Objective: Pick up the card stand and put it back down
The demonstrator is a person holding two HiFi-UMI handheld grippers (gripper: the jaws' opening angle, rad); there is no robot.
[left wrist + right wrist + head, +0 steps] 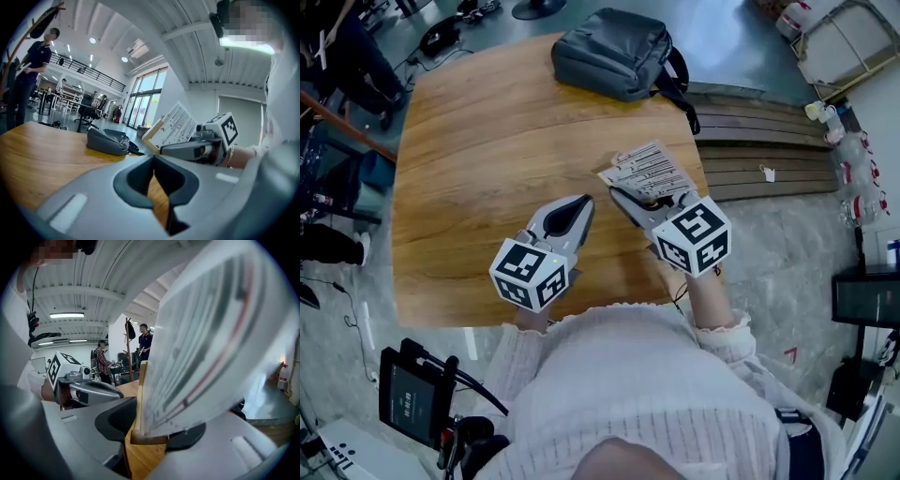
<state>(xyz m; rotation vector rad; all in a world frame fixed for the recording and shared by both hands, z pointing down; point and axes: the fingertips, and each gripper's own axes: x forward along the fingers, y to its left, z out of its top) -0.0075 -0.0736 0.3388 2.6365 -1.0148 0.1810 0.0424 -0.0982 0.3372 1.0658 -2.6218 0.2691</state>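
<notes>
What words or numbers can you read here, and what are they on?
No text can be read.
Card in the card stand: printed lines, too blurred.
Cubes: black-and-white square patterns, no letters.
Screen at lower left: too small.

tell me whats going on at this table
A person holds a gripper in each hand over a wooden table. The right gripper is shut on the card stand, a wooden base with a printed card in it, and appears to hold it off the tabletop. The left gripper is shut and empty beside it. A grey backpack lies at the table's far edge.
</notes>
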